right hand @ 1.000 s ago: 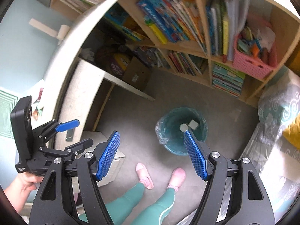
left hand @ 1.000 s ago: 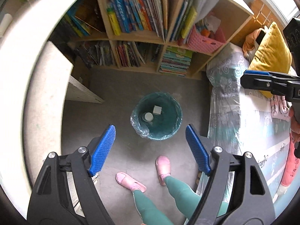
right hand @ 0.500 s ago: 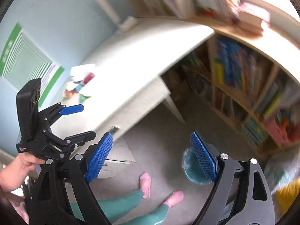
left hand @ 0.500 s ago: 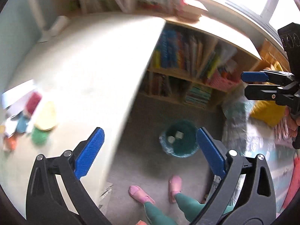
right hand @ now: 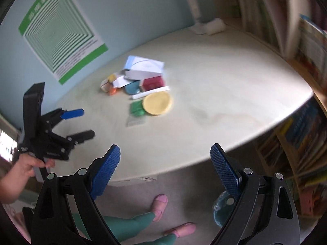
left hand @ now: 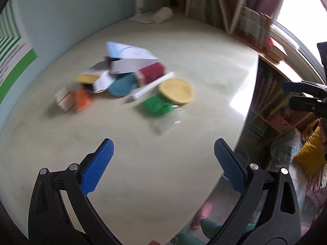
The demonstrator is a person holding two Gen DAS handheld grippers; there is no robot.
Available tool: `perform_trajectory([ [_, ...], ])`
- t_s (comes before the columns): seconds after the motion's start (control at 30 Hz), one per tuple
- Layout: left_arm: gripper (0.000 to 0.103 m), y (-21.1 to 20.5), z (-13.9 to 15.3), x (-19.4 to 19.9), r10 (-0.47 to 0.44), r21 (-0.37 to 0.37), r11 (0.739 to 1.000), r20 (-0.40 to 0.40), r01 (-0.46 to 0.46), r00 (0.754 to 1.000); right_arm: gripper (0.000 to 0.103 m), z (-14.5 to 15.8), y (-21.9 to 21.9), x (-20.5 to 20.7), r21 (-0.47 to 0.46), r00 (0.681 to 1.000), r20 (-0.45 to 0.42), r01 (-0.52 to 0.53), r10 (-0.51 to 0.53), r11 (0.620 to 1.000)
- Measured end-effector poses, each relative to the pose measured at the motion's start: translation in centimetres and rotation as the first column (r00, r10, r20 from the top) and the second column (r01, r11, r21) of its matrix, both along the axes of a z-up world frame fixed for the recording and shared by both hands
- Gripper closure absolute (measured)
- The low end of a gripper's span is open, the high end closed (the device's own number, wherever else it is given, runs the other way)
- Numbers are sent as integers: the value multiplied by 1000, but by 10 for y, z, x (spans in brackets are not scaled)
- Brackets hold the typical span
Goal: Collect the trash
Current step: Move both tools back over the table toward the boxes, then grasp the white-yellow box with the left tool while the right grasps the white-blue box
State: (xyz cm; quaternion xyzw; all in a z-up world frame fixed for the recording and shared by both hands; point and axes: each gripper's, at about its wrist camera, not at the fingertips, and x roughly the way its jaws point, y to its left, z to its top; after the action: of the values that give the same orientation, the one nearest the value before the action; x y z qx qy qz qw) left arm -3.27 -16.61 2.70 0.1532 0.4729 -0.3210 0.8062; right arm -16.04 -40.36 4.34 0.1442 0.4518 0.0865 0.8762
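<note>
Trash lies in a blurred heap on the pale table, well ahead of both grippers; a yellow disc, green packet and white stick are legible, the rest smeared; the left gripper and right gripper have just been spreading, jaws released, nothing between them; beyond the right jaw, partly hidden, a teal bin stands on grey floor; bookshelves flank the table.

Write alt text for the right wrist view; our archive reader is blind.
Open right tongs hang empty above a pale table bearing a trash pile: boxes, paper, a yellow disc. The left tongs are at left.
</note>
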Motion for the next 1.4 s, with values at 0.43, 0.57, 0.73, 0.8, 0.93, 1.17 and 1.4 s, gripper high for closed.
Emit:
perform_trajectory([
  [0.43, 7, 94, 6, 76, 143, -35, 989, 6, -143, 990, 14, 13, 70, 93, -56, 994, 6, -111, 111, 992],
  [0.57, 7, 95, 2, 95, 127, -49, 991, -18, -128, 992, 14, 15, 83, 117, -77, 992, 2, -126, 127, 989],
  [0.73, 7, 82, -4, 113, 55, -41, 998, -19, -56, 998, 14, 13, 94, 142, -117, 988, 0, -154, 155, 981],
  [0.8, 7, 73, -9, 121, 46, -32, 998, -25, -47, 999, 14, 11, 94, 152, -114, 986, -3, -164, 165, 980],
  [0.93, 7, 57, -19, 140, 37, -53, 998, -57, -40, 998, 14, 2, 91, 174, -115, 977, -12, -215, 215, 970],
  [1.17, 7, 25, -38, 166, 59, 5, 998, -59, -59, 996, 14, -16, 73, 220, -134, 945, -46, -327, 324, 936],
  [1.4, 7, 3, -53, 190, 98, 58, 994, -91, -93, 991, 14, -40, 69, 271, -192, 870, -137, -492, 473, 849],
])
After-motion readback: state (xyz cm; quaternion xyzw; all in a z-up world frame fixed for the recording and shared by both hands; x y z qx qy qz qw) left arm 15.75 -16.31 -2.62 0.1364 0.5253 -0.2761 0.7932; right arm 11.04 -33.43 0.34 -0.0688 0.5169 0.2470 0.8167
